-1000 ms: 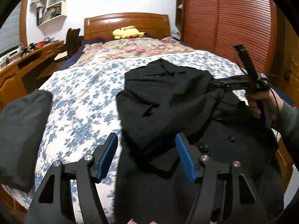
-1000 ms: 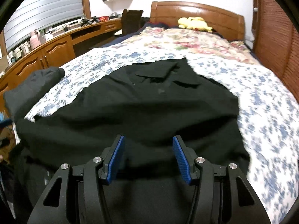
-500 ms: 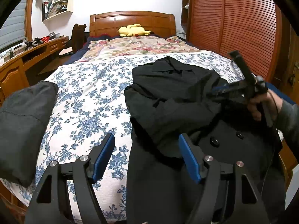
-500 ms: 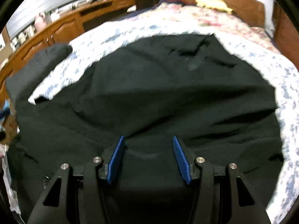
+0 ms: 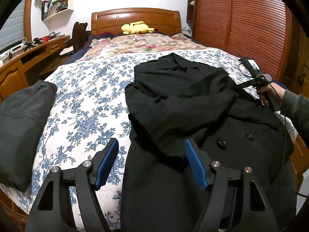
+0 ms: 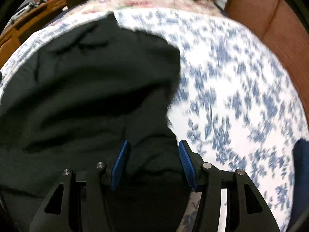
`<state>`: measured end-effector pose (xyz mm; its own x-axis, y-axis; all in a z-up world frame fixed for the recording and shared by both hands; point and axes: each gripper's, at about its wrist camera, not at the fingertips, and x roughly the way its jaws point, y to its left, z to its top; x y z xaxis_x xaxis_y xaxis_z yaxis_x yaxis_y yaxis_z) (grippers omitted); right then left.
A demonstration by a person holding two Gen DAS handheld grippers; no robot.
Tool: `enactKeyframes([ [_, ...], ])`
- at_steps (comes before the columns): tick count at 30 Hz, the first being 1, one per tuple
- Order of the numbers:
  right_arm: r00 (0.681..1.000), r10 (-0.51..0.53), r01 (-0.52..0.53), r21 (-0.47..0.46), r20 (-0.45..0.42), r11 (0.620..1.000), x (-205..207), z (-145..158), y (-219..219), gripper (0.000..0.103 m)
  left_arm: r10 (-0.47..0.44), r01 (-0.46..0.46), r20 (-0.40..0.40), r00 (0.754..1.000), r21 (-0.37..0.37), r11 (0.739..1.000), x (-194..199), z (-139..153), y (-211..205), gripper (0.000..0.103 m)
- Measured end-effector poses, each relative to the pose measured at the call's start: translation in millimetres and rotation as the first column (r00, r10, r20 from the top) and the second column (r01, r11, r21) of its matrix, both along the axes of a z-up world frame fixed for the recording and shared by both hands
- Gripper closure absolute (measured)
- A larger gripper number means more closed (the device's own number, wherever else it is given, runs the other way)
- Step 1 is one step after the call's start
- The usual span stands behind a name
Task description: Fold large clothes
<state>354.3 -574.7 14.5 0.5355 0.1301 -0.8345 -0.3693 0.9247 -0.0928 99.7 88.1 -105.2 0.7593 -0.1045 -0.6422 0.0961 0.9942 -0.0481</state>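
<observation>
Both grippers' fingers (image 5: pixel 108 161) parted (empty), over coat (image 5: pixel 179 96)

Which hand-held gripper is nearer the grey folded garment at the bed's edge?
Left. The left hand-held gripper hovers at the black coat's near edge, beside the grey garment. The right hand-held gripper is across the coat, on the far side.

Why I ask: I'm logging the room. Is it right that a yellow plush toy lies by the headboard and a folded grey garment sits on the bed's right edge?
Not quite. The left wrist view shows the folded grey garment on the bed's left edge. The yellow plush toy does lie by the headboard.
</observation>
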Motion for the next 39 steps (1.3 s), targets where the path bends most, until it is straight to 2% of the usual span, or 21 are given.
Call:
enactKeyframes([
  [3,1.0,0.005,-0.005,0.012,0.022,1.0,-9,3,-8,0.048,0.008,-0.008,-0.008,1.0,-0.001,1.0,-1,-2,2,0.031],
  [5,0.997,0.031,-0.032,0.008,0.068,0.999,-26,10,-14,0.048,0.015,-0.015,-0.014,1.0,-0.001,1.0,-1,-5,4,0.031],
  [10,0.991,0.076,-0.085,0.08,0.114,0.993,-95,22,-40,0.048,0.028,-0.028,-0.026,0.999,0.0,1.0,-1,-10,7,0.031],
  [15,0.989,0.085,-0.099,0.118,0.122,0.988,-155,16,-73,0.048,0.038,-0.038,-0.039,0.999,0.006,0.999,0,-14,7,0.031],
  [20,0.992,0.054,-0.073,0.177,0.111,0.982,-191,15,-95,0.048,0.047,-0.047,-0.046,0.998,0.009,0.999,1,-16,6,0.031],
  [26,0.993,0.043,-0.062,0.187,0.108,0.98,-205,9,-108,0.048,0.058,-0.057,-0.063,0.996,0.016,0.998,2,-22,7,0.031],
  [34,0.992,0.065,-0.084,0.179,0.108,0.98,-219,13,-97,0.048,0.068,-0.067,-0.08,0.994,0.023,0.998,1,-28,7,0.031],
  [39,0.994,0.065,-0.083,0.208,0.093,0.975,-227,11,-99,0.044,0.054,-0.053,-0.065,0.996,0.014,0.998,-10,-28,11,0.031],
])
